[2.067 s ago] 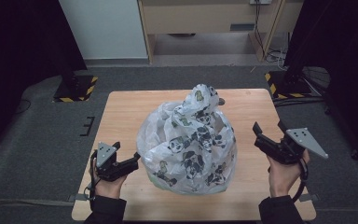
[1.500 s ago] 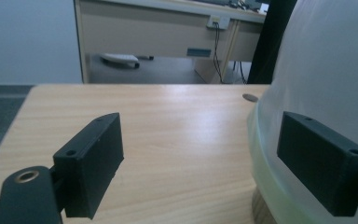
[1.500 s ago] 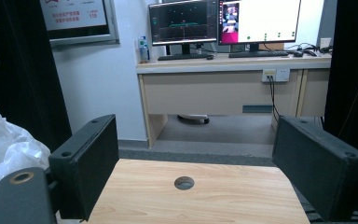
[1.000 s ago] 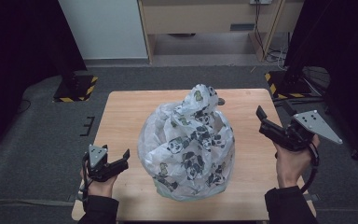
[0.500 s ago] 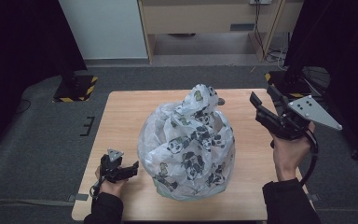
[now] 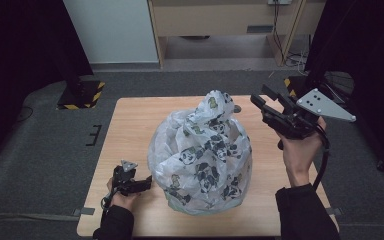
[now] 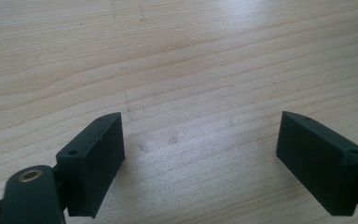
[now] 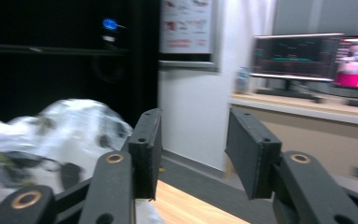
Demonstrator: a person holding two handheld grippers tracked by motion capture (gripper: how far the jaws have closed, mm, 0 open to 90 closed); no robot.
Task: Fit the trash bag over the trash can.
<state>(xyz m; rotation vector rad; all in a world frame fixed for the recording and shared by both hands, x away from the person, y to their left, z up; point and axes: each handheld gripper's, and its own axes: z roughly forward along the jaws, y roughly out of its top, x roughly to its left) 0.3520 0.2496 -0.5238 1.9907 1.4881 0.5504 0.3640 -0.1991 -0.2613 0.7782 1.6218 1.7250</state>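
Observation:
A white plastic bag (image 6: 200, 155) printed with pandas stands knotted in the middle of the wooden table (image 6: 130, 125). My left gripper (image 6: 147, 181) lies low on the table at the bag's lower left and points at its base. In the left gripper view its jaws (image 7: 200, 149) stand wide open over bare wood. My right gripper (image 6: 261, 96) is held up to the right of the bag's top knot. Its jaws (image 8: 193, 144) have just been closing and keep a gap with nothing between them. The bag (image 8: 51, 135) sits to their left.
Grey carpet surrounds the table. Black-and-yellow striped bases (image 6: 82, 95) stand on the floor at the back left and back right. A wooden desk (image 6: 220, 20) lies beyond the far edge. The right gripper view shows a monitor (image 8: 298, 58) on a counter.
My right gripper has risen and swung in toward the bag's top, and its jaws have narrowed. My left gripper has sunk to the tabletop and edged toward the bag's base.

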